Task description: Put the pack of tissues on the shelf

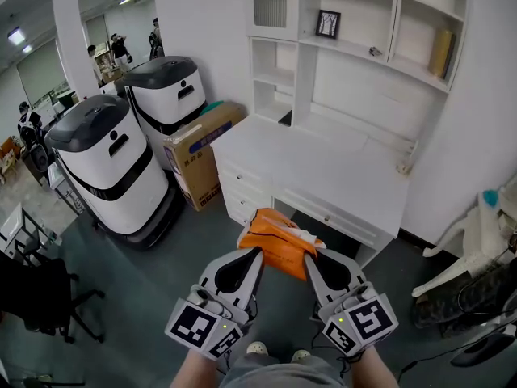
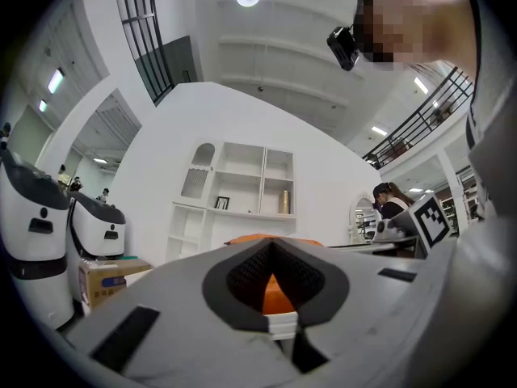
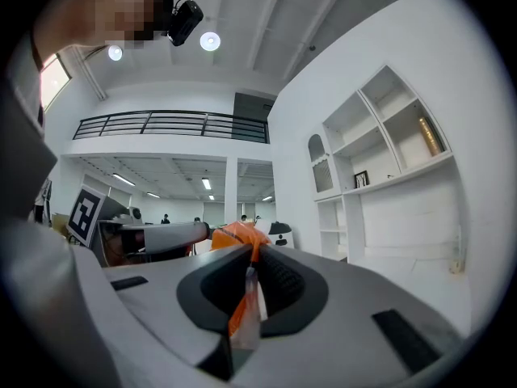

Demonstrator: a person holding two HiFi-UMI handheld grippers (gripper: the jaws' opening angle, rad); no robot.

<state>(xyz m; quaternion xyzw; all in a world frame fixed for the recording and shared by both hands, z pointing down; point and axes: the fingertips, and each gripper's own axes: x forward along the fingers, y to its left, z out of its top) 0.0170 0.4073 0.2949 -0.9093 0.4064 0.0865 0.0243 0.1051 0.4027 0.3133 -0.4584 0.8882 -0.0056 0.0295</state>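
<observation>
The orange pack of tissues (image 1: pixel 279 241) hangs in the air in front of the white desk, held from both sides. My left gripper (image 1: pixel 257 253) is shut on its left end, and the orange wrapper (image 2: pixel 273 293) shows between its jaws in the left gripper view. At the right end, my right gripper (image 1: pixel 311 257) is shut on the pack's thin edge (image 3: pixel 238 234), with a strip of wrapper pinched between the pads. The white shelf unit (image 1: pixel 347 51) stands on the desk ahead, its compartments mostly bare. It also appears as the shelf (image 2: pixel 242 192) and the shelf (image 3: pixel 388 168) in the gripper views.
A white desk (image 1: pixel 323 168) with drawers carries the shelf unit. A small picture frame (image 1: pixel 328 24) and a yellowish book (image 1: pixel 440 52) sit in the shelves. Two white robots (image 1: pixel 105 164) and a cardboard box (image 1: pixel 198 156) stand left. A white chair (image 1: pixel 477 241) is at the right.
</observation>
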